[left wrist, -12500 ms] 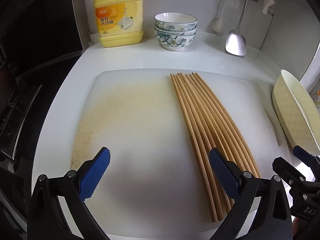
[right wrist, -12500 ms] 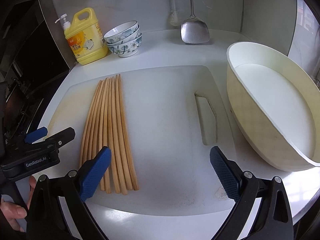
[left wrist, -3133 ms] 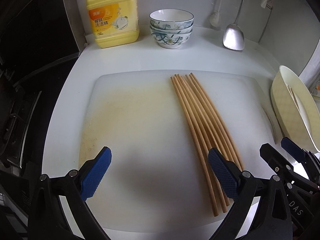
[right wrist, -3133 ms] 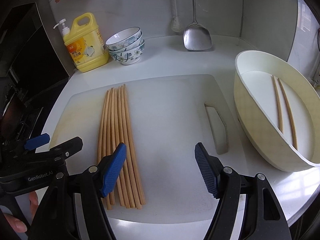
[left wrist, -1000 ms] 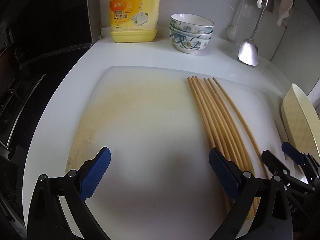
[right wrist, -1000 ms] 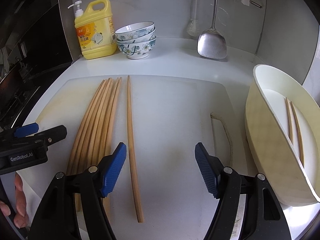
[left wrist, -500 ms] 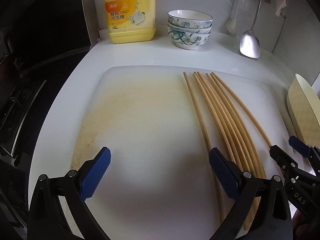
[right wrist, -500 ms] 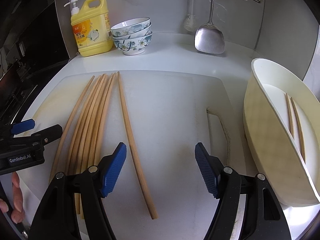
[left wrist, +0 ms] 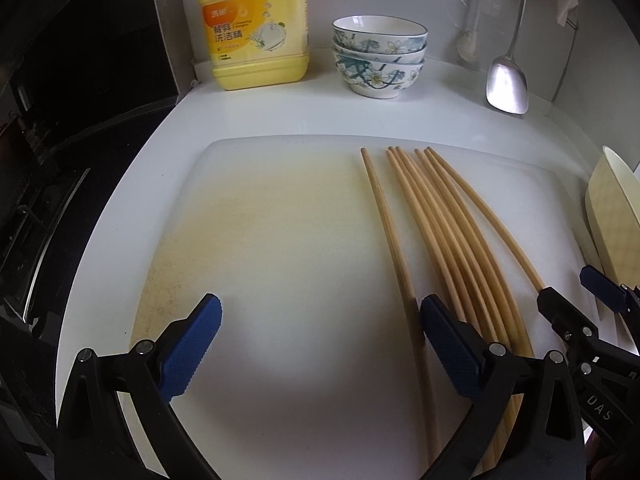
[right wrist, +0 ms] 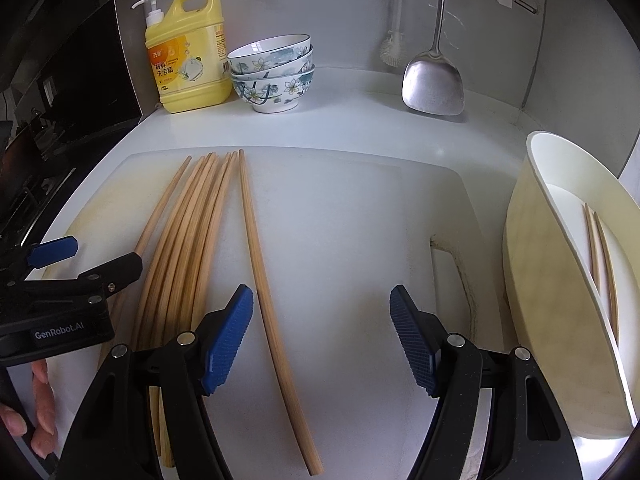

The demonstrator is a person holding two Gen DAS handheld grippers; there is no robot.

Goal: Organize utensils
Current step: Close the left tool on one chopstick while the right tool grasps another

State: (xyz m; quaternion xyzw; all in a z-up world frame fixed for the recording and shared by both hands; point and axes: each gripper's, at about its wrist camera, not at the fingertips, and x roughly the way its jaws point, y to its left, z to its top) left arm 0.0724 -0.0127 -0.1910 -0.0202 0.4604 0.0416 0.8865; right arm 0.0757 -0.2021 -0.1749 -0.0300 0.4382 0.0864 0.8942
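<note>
Long tan wooden chopsticks (right wrist: 192, 240): matt, fine grain. White plastic cutting board (left wrist: 280, 248): matt, yellow-stained, rough-looking w/ scuffs. Blue textured gripper pads (right wrist: 228, 336): ribbed, rubber-like; arms black matt plastic. Steel spatula (right wrist: 434, 84): brushed metal. Floral ceramic bowls (right wrist: 274, 74): glossy glaze. Cream plastic basin (right wrist: 560, 320): smooth, semi-gloss.
</note>
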